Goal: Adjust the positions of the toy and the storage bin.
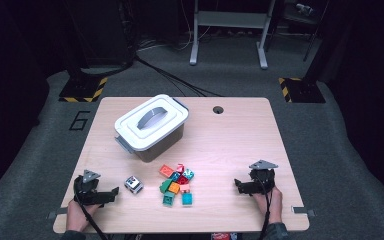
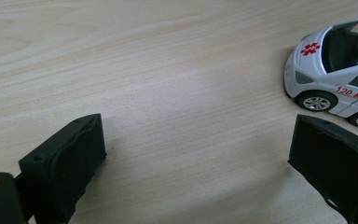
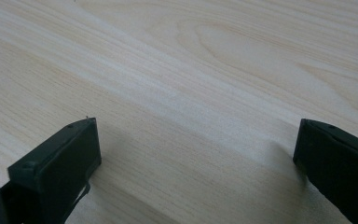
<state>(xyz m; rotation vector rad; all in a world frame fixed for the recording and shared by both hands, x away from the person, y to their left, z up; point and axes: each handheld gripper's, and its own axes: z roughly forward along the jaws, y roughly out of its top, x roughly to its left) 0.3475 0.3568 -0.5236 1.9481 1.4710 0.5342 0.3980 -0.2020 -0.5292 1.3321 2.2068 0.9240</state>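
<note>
- The left gripper (image 1: 114,192) lies nearest the camera at the table's near left corner, held in a hand (image 1: 77,212); its jaws stand wide apart with bare wood between them, grasping nothing. In the left gripper view (image 2: 196,154) it sits low over the tabletop.
- The table (image 1: 240,135) is the largest thing, a pale wooden top with a round cable hole (image 1: 218,109) near its far edge.
- The storage box (image 1: 151,126) stands on the far left part of the table, its white lid closed and its grey handle lying flat on top.
- The right gripper (image 1: 237,184) rests at the near right, held in the other hand (image 1: 270,200); its jaws are also spread wide and empty, over plain wood in the right gripper view (image 3: 196,149).
- The pile of coloured blocks (image 1: 177,184) lies near the middle of the front edge, between the two grippers, with red, green, orange and teal pieces touching one another.
- The toy car (image 1: 134,184), a white ambulance with a red cross and "120" on its side (image 2: 338,70), stands just beside the left gripper's tips, apart from them, left of the blocks.
</note>
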